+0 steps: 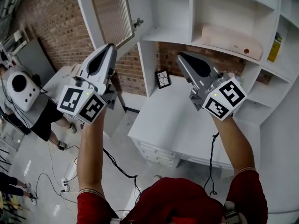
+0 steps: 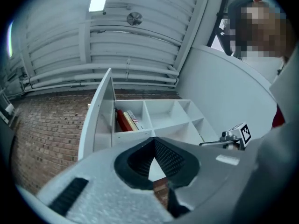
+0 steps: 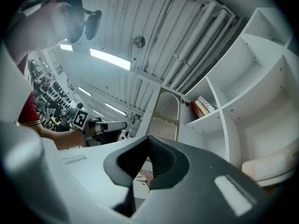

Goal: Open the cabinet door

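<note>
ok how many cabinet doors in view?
1. The door is at the cabinet's upper left. It stands open beside the compartment with books. The other compartments show no door. More may be out of frame.

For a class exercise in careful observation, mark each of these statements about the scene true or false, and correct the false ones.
1. The cabinet door stands open. True.
2. The left gripper grips the door's handle. False: its jaws are shut on nothing, clear of the door.
3. Books stand in a shelf compartment beside the open door. True.
4. The white desk is piled with books. False: no books show on it, and a small black-framed item stands at its back.
5. The right gripper has its jaws spread wide. False: they are together and empty.
</note>
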The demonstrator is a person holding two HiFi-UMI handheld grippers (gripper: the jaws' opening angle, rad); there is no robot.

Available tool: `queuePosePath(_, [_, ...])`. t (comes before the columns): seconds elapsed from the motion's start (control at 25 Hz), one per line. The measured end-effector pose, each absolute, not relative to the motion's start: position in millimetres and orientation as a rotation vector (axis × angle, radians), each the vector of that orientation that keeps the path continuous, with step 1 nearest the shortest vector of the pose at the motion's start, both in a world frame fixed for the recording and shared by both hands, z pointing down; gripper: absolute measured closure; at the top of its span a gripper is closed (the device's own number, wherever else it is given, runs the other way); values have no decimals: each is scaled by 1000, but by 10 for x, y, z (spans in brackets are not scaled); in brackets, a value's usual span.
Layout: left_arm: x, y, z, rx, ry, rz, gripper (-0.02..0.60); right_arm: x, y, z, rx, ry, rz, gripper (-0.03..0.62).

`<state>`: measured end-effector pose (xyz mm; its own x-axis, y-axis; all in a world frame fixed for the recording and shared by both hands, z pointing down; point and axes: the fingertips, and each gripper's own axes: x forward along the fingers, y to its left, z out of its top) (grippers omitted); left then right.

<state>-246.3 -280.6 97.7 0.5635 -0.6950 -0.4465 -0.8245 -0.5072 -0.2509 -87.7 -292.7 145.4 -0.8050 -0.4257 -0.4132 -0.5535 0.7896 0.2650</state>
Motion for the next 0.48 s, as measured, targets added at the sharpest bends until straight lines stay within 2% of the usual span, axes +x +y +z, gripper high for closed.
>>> queuePosePath(0.48, [-1082, -2128, 1682, -2473, 1229, 365, 577, -75, -2260, 1760, -696, 2641, 458, 582])
